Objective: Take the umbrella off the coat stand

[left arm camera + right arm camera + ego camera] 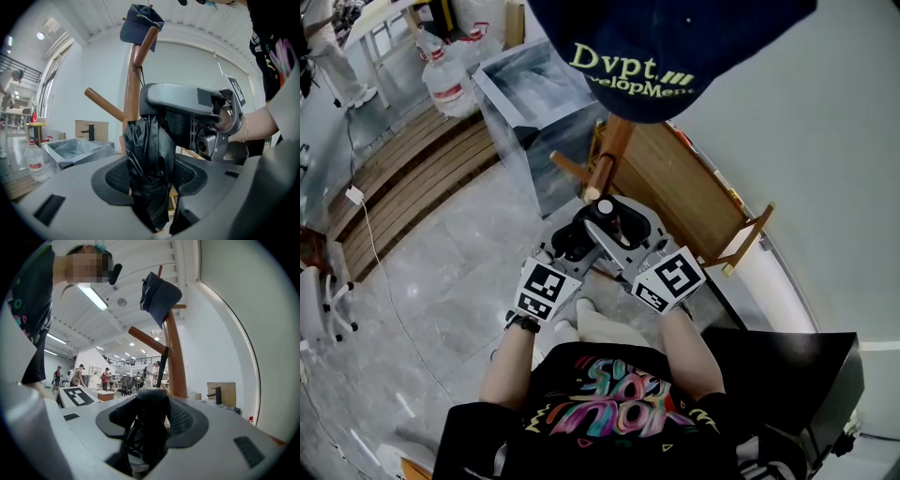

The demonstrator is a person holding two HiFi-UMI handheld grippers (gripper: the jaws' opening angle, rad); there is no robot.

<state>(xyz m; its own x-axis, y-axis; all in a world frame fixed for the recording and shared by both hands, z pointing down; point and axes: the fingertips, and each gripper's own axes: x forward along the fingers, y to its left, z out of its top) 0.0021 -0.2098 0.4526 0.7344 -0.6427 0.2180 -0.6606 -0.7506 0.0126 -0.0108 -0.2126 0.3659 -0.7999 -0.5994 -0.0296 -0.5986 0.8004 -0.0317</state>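
A folded black umbrella [149, 164] hangs upright beside the wooden coat stand [131, 89], and both grippers hold it. My left gripper [150, 176] is shut on its bundled canopy. Above it, my right gripper [187, 105] is shut on the umbrella's handle [152, 416]. A thin black cord [162, 371] runs from the handle up towards a peg of the stand [174, 357]. In the head view the left gripper [572, 240] and right gripper [623, 225] meet around the umbrella [602, 212] at the stand's pole [614, 141]. A dark blue cap [661, 47] sits on top of the stand.
A metal basin [530, 89] stands just left of the stand, with water bottles [445, 80] behind it. A wooden frame [684, 187] leans on the white wall at the right. A black case [792, 375] lies at the lower right. A slatted wooden platform [412, 178] lies at the left.
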